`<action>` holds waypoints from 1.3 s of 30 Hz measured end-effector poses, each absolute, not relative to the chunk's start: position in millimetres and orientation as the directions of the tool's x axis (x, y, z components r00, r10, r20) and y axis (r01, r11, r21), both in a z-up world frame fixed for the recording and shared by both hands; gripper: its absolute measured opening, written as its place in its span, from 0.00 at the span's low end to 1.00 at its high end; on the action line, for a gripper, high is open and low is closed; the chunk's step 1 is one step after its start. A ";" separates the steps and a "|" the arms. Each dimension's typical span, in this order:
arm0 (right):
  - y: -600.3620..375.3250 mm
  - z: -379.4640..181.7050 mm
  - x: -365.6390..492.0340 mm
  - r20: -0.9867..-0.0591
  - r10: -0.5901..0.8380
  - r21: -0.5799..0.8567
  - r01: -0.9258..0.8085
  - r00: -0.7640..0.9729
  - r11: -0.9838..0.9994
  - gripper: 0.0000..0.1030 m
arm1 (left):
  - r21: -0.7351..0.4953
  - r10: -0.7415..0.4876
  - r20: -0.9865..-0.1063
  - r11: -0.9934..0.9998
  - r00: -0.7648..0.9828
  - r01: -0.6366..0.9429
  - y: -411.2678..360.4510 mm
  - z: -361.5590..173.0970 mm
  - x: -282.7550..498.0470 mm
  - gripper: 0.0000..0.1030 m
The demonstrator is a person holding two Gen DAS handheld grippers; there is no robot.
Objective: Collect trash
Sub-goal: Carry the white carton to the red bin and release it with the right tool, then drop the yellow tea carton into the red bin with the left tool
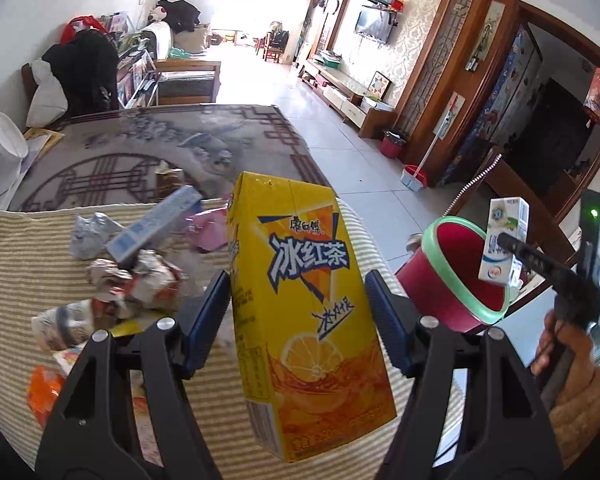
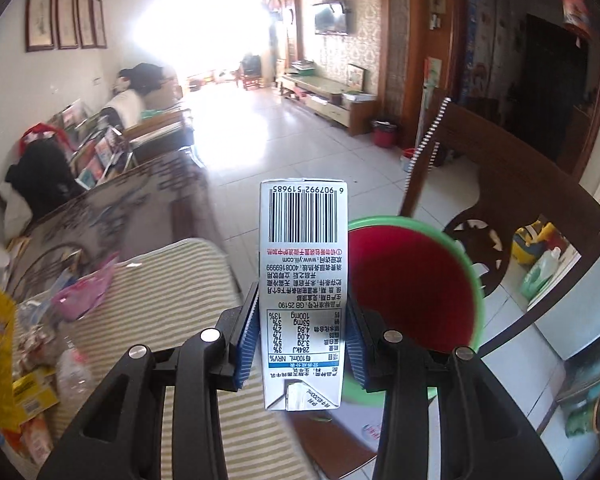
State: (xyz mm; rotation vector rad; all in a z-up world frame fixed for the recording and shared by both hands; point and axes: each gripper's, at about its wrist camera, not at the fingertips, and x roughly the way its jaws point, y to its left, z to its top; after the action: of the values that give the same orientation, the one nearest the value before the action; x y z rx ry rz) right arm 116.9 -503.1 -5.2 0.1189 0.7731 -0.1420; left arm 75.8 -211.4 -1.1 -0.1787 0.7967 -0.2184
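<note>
Left wrist view shows the left gripper (image 1: 298, 304) clamped on a yellow iced tea carton (image 1: 300, 300), its blue pads pressing both sides, the carton standing up between the fingers and lifted off the striped cloth (image 1: 28, 248). Well off to that gripper's right stands the red bin (image 1: 452, 276) with a green rim, and the right gripper (image 1: 512, 254) holds a small white milk carton (image 1: 504, 240) just over the bin's far rim. Right wrist view confirms that grip: the right gripper's jaws are closed tight on the milk carton's sides, barcode end away from the camera, with the bin's open mouth just beyond and to the right of the fingertips; what shows of its inside looks bare.

Judging by this, neither carton is in the bin yet; the milk carton looks close to being dropped, the tea carton has further to travel. Left of and behind the left gripper much remains on the cloth: crumpled wrappers (image 1: 140, 276), a blue and white box (image 1: 152, 226), a pink wrapper (image 1: 208, 228) and an orange packet (image 1: 44, 392) near the camera. So the collecting seems at an early stage, with most pieces left to gather
</note>
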 end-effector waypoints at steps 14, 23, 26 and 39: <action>-604.3 -10.7 55.1 -0.645 -0.141 0.174 0.324 0.751 0.930 0.85 | -0.289 -0.482 -0.668 0.870 0.567 0.399 -379.2 3.1 127.1 0.65; -648.2 -17.2 -9.8 -0.679 -0.234 0.177 0.465 0.695 0.867 0.86 | -0.325 -0.573 -0.702 0.787 0.423 0.525 -492.6 -24.4 160.5 0.65; -659.9 -16.6 -26.3 -0.682 -0.263 0.176 0.502 0.683 0.847 0.86 | -0.308 -0.563 -0.712 0.788 0.419 0.534 -512.3 -24.7 163.3 0.69; -626.8 -22.5 14.5 -0.687 -0.146 0.198 0.377 0.712 0.905 0.86 | -0.255 -0.456 -0.678 0.882 0.577 0.397 -413.5 -11.7 112.7 0.90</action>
State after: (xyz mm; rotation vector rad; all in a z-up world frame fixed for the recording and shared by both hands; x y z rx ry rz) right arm 14.5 -626.8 -22.5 0.3389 0.7241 -0.2964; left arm 112.7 -413.5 -11.7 -0.0784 0.8151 -0.4992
